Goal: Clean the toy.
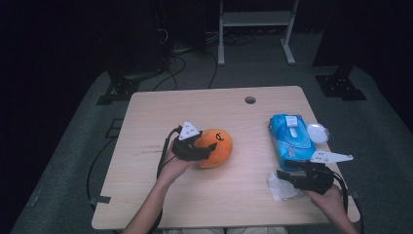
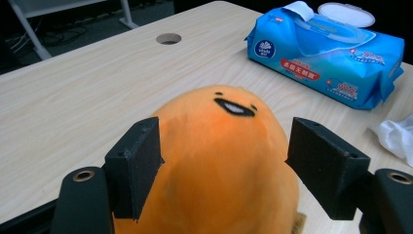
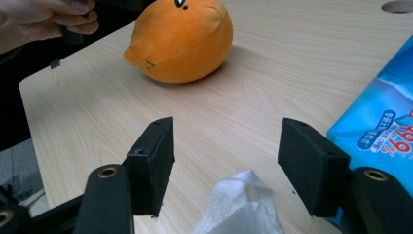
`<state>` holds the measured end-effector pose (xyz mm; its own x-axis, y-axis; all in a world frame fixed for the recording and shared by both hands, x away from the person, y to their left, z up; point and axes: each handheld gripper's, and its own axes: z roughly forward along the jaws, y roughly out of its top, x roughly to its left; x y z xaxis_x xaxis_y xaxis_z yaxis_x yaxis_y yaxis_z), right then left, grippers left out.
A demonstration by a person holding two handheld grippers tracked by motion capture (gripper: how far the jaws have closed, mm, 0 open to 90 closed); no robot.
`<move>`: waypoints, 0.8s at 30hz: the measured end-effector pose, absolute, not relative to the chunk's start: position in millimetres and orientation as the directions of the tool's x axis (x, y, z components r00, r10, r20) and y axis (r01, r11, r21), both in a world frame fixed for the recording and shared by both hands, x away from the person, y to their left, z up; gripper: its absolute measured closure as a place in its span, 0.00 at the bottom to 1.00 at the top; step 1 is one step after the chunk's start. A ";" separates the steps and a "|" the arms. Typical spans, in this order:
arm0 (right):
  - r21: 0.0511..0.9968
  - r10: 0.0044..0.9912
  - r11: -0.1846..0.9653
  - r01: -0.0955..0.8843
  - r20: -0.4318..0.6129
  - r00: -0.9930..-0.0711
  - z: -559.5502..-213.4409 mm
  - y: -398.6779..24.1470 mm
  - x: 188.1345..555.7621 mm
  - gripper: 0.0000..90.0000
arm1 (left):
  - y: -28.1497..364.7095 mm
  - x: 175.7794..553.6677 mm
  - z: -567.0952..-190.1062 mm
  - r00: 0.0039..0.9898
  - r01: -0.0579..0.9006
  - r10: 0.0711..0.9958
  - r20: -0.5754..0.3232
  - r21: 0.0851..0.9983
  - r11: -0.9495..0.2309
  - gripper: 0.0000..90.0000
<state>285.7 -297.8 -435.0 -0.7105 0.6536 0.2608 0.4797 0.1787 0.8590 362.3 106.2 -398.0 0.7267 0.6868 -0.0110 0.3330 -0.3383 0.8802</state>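
The right gripper [image 3: 221,163] sat at the bottom of its own view, jaws spread wide, with the crumpled white wipe [image 3: 241,204] lying low between them, not pinched. The orange plush toy [image 1: 215,147] rested in the middle of the table [image 1: 146,112]. The left gripper [image 2: 224,168] stood around the toy, its left pad touching, its right pad apart. A good pick would go lower and squeeze the wipe gently.
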 end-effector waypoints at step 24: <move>0.845 0.662 0.183 0.503 0.273 -0.698 -440.8 -296.8 288.3 0.39 | 145.5 327.4 -405.2 0.716 0.353 0.698 -0.023 0.874 -0.333 0.25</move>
